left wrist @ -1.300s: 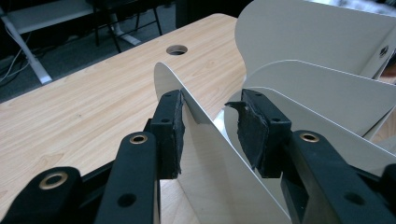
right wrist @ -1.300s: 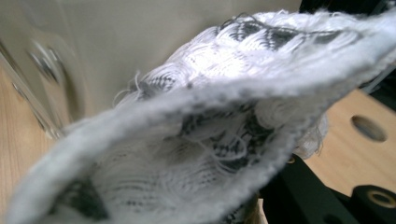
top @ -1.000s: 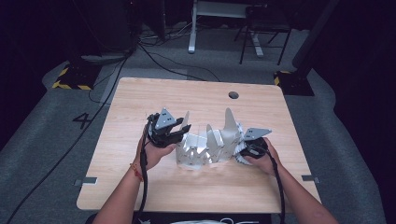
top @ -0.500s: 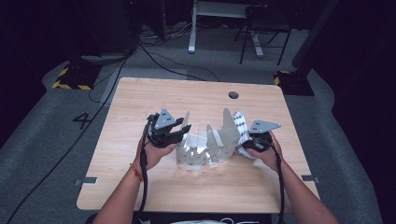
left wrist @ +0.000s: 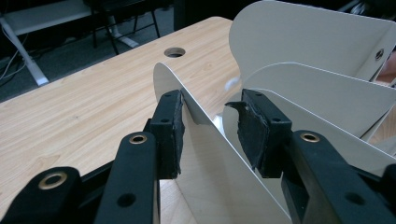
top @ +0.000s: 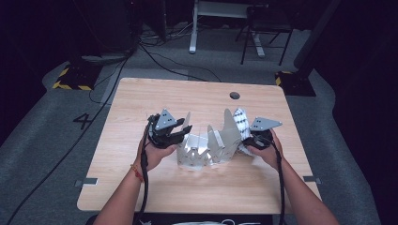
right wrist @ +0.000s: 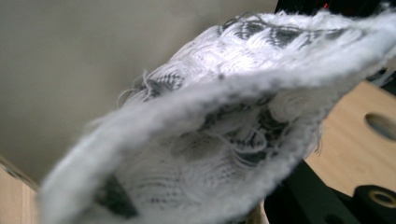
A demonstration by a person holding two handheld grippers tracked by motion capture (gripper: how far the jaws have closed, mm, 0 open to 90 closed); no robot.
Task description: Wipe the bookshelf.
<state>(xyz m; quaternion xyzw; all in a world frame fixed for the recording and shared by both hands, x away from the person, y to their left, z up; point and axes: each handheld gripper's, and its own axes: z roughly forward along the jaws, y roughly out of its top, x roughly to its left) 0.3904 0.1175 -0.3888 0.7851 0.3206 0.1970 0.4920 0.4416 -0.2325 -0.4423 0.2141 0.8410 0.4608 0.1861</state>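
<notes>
A white metal rack (top: pixel 202 146) with several upright curved dividers stands near the middle of the wooden worktop (top: pixel 141 101), between the two hands. A white cloth with a dark pattern (top: pixel 241 123) is at the right end of the rack, raised against its tallest divider (top: pixel 230 126); in the right gripper view the fuzzy cloth (right wrist: pixel 224 121) lies very close to the camera, with the pale divider wall (right wrist: pixel 93 60) behind it. The right claw (top: pixel 251 140) is at the lower end of this cloth, but the cloth covers its jaws, so one cannot tell if they are pinching it or spread. The left claw (top: pixel 176 136) is at the left end of the rack. In the left gripper view the left claw (left wrist: pixel 210 123) has its jaws spread around the edge of a thin divider (left wrist: pixel 196 112); the left pad touches the plate and the right pad stays apart from it. A round hole (top: pixel 234 95) is in the worktop, further back.
</notes>
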